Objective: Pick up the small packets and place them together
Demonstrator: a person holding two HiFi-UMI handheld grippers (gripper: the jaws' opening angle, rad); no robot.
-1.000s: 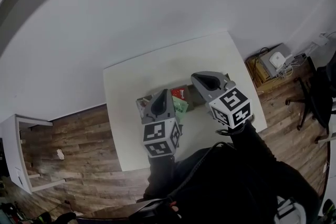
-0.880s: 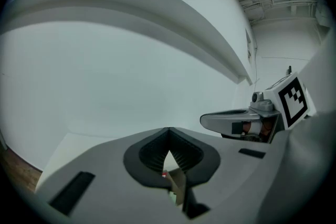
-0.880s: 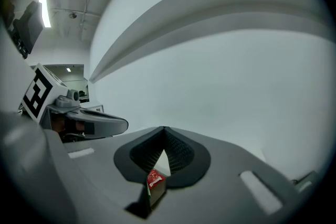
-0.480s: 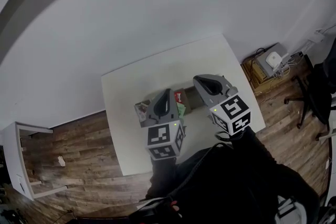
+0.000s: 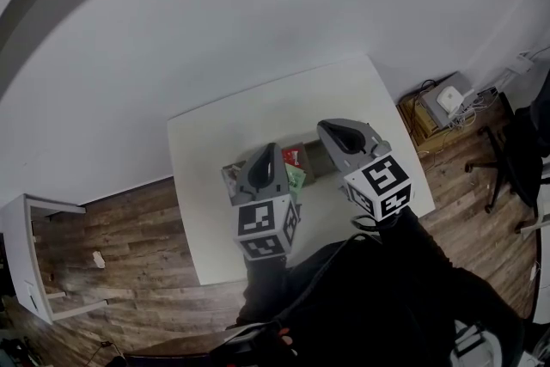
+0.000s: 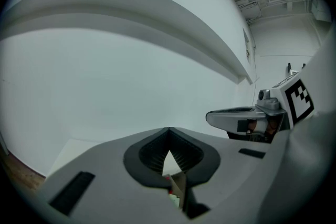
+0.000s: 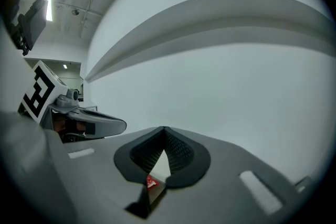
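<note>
Seen from above, a white table (image 5: 249, 116) holds small packets (image 5: 295, 168) clustered at frame centre, among them a red packet (image 5: 293, 155) with white print too small to read and a green packet (image 5: 296, 176). Left gripper (image 5: 271, 150) and right gripper (image 5: 325, 129) hover over them, jaws clenched together, grasping nothing

Your 3 views are bright and evenly lit. Fisheye curves every edge; both gripper views have black corners. A ceiling light (image 7: 48, 1) glows far left.
</note>
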